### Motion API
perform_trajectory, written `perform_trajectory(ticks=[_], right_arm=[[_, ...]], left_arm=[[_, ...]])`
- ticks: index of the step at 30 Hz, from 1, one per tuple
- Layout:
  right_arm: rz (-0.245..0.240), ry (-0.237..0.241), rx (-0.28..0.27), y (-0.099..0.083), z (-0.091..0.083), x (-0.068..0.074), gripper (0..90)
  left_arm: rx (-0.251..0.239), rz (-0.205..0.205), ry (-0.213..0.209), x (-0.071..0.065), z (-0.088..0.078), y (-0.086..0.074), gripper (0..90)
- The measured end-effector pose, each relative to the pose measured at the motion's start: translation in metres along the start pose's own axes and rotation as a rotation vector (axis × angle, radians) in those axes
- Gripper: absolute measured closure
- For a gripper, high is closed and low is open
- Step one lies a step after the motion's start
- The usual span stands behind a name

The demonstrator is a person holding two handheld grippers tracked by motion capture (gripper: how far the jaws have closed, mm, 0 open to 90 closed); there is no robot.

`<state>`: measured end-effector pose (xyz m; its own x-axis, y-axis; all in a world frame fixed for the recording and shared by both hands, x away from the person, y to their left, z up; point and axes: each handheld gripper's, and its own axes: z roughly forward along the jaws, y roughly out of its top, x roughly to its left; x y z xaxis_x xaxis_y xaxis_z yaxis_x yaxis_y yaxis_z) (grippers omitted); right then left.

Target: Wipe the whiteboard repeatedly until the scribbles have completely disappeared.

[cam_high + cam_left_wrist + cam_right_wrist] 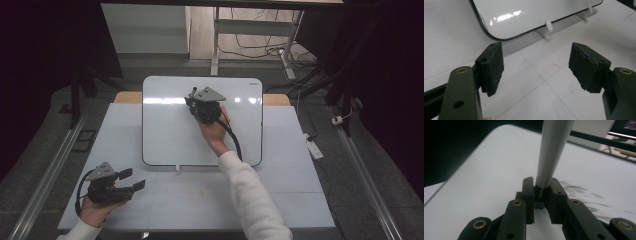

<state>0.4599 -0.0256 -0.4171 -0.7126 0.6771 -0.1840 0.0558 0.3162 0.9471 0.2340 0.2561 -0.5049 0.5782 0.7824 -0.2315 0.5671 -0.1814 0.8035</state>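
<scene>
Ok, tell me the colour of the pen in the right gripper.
Silvery grey; the pen shows best in the right gripper view.

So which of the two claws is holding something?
The right claw, over the white board, is shut on a grey marker pen. The left claw is open with nothing in it.
</scene>
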Motion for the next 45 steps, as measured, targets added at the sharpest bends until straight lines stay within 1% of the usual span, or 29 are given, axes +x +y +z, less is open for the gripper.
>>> perform_trajectory(ticks=[1,4,5,7,8,9,10,12,13,14,15,18,20,22,23,25,27,29,31,32,34,36,38,39,40,41,43,44,45], right_arm=[[-0.012,0.006,0.001,0.000,0.002,0.004,77.5],[-0.031,0.000,0.004,0.000,0.002,0.004,77.5],[-0.028,-0.042,-0.004,0.002,-0.001,-0.004,77.5],[0.010,-0.090,-0.012,0.003,-0.008,-0.019,77.5],[0.028,-0.103,-0.015,0.003,-0.011,-0.024,77.5],[0.043,-0.093,-0.018,0.002,-0.013,-0.026,77.5],[0.040,-0.085,-0.012,0.002,-0.013,-0.024,77.5],[0.004,-0.045,0.003,0.000,-0.010,-0.013,77.5],[-0.028,-0.039,0.010,-0.001,-0.008,-0.008,77.5],[-0.043,-0.040,0.013,0.000,-0.007,-0.007,77.5],[-0.032,-0.045,0.005,0.001,-0.007,-0.009,77.5],[0.021,-0.110,-0.022,0.005,-0.009,-0.026,77.5],[0.049,-0.131,-0.035,0.009,-0.010,-0.035,77.5],[0.054,-0.127,-0.039,0.012,-0.008,-0.036,77.5],[0.047,-0.108,-0.038,0.013,-0.005,-0.033,77.5],[0.023,-0.063,-0.029,0.012,0.002,-0.022,77.5],[-0.009,-0.041,-0.023,0.012,0.007,-0.014,77.5],[0.004,-0.051,-0.030,0.014,0.007,-0.017,77.5],[0.021,-0.097,-0.029,0.017,0.004,-0.026,77.5],[0.021,-0.097,-0.029,0.017,0.004,-0.026,77.5],[0.041,-0.115,-0.036,0.018,0.002,-0.031,77.5],[0.026,-0.080,-0.029,0.018,0.006,-0.023,77.5],[-0.016,-0.040,-0.015,0.017,0.011,-0.012,77.5],[-0.016,-0.040,-0.015,0.017,0.011,-0.012,77.5],[-0.032,-0.043,-0.007,0.017,0.012,-0.008,77.5],[-0.021,-0.063,-0.014,0.019,0.010,-0.013,77.5],[0.021,-0.117,-0.019,0.019,0.003,-0.026,77.5],[0.021,-0.117,-0.019,0.019,0.003,-0.026,77.5],[0.051,-0.148,-0.027,0.019,-0.003,-0.038,77.5]], left_arm=[[0.000,0.000,0.000,0.000,0.000,0.000,28.9],[-0.003,-0.003,0.004,0.000,-0.001,0.000,29.0],[-0.005,-0.005,0.002,0.001,-0.002,-0.001,29.0],[-0.005,-0.005,0.003,0.001,-0.002,-0.001,28.9],[-0.005,-0.006,0.003,0.002,-0.002,-0.001,29.0],[-0.006,-0.007,0.002,0.002,-0.002,-0.001,28.9],[-0.006,-0.007,-0.001,0.002,-0.001,0.000,28.9],[-0.004,-0.005,-0.003,0.002,0.000,0.000,28.9],[-0.004,-0.005,-0.003,0.002,0.000,0.000,28.9],[-0.003,-0.003,-0.003,0.001,0.000,0.000,28.9],[-0.004,-0.003,-0.001,0.000,0.000,0.000,28.9],[-0.005,-0.006,0.001,0.001,-0.002,-0.001,28.9],[-0.006,-0.011,0.001,0.002,-0.001,-0.001,28.9],[-0.004,-0.011,0.000,0.002,-0.001,-0.001,28.9],[-0.003,-0.010,0.002,0.002,0.000,-0.001,28.9],[-0.002,-0.009,0.001,0.002,0.000,-0.001,28.9],[-0.005,-0.011,0.001,0.002,-0.001,-0.001,28.9],[-0.007,-0.011,0.003,0.003,-0.002,-0.001,28.9],[-0.007,-0.013,0.005,0.003,-0.003,-0.002,28.9],[-0.008,-0.014,0.004,0.003,-0.003,-0.002,28.9],[-0.008,-0.017,0.003,0.003,-0.003,-0.002,29.0],[-0.005,-0.015,0.000,0.004,-0.002,-0.001,28.9],[-0.004,-0.014,0.000,0.003,-0.002,-0.001,28.9],[-0.005,-0.012,0.000,0.003,-0.002,-0.001,28.9],[-0.005,-0.012,0.001,0.003,-0.002,-0.001,28.9],[-0.005,-0.012,0.003,0.003,-0.003,-0.002,28.9],[-0.008,-0.014,0.005,0.003,-0.004,-0.002,28.9],[-0.008,-0.014,0.004,0.004,-0.004,-0.002,28.9],[-0.008,-0.015,0.004,0.004,-0.004,-0.002,28.9]])
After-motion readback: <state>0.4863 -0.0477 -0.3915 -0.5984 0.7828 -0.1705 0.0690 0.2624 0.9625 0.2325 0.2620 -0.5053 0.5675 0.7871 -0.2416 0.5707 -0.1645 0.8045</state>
